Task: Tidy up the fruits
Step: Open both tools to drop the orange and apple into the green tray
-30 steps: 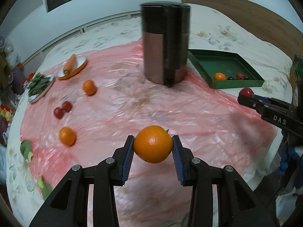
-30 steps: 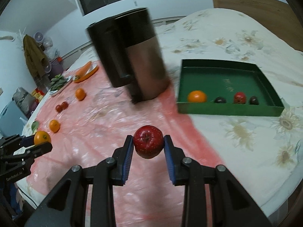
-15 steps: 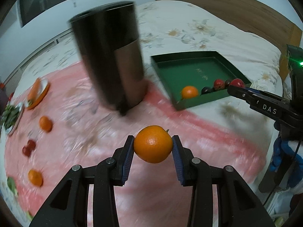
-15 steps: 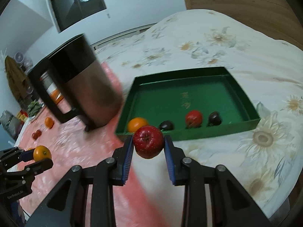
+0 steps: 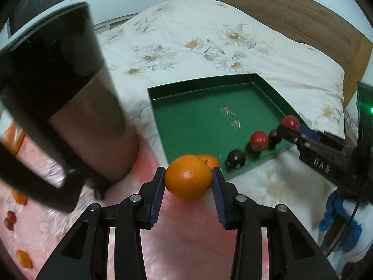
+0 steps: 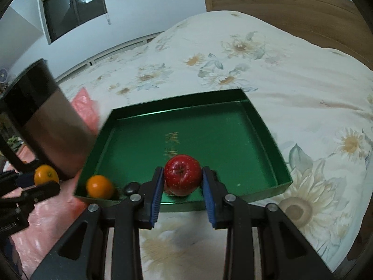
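Observation:
My left gripper [image 5: 188, 182] is shut on an orange [image 5: 188, 177] and holds it in the air just short of the near left corner of the green tray [image 5: 200, 116]. My right gripper [image 6: 182, 182] is shut on a red apple [image 6: 182, 175] over the tray's [image 6: 209, 126] near edge. In the tray lie an orange [image 6: 99, 186], a red apple [image 5: 259, 140] and two dark fruits [image 5: 236, 158]. The right gripper with its apple [image 5: 289, 121] shows in the left wrist view; the left gripper with its orange [image 6: 46, 175] shows in the right wrist view.
A tall dark and copper cylinder [image 5: 70, 98] stands left of the tray on the pink plastic sheet [image 5: 186, 233]. Loose oranges [image 5: 23, 259] and small red fruits [image 5: 10, 217] lie on the sheet at far left. The flowered bedspread [image 6: 303, 93] and wooden headboard [image 5: 279, 11] lie beyond.
Both grippers have moved right and forward towards the green tray with their fruit. The tray now looks larger and nearer; the cylinder has slid to the left of both views.

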`<state>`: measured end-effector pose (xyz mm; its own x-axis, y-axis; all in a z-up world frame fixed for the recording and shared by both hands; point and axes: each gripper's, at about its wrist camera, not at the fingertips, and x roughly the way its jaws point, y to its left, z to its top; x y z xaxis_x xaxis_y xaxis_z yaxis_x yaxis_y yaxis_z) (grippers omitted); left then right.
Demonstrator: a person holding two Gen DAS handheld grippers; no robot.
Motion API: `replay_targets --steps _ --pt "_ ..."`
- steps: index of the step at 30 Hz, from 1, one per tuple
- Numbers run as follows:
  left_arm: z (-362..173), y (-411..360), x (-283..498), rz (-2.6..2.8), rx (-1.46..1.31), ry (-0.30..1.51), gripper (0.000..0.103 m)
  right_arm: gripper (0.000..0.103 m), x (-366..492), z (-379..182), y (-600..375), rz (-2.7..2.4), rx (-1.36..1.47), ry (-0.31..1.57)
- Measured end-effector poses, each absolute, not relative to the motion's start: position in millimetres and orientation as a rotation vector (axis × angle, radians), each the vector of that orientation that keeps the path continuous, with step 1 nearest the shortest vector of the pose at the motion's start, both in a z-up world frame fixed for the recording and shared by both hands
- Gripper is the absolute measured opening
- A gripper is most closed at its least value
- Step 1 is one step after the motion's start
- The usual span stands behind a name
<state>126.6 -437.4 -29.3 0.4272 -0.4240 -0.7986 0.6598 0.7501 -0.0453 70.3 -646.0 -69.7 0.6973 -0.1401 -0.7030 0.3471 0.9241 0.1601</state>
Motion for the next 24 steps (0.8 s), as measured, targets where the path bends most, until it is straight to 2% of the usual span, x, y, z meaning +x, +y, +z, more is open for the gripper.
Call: replay_targets --steps 12,24 --pt "-62 -472 172 -0.658 0.288 0.968 0.034 0.027 91 -96 -663 -0.340 0.243 0.795" --pt "-84 -489 179 -0.650 0.327 0.994 0.035 0.027 100 -108 -667 -0.360 0.229 0.832"
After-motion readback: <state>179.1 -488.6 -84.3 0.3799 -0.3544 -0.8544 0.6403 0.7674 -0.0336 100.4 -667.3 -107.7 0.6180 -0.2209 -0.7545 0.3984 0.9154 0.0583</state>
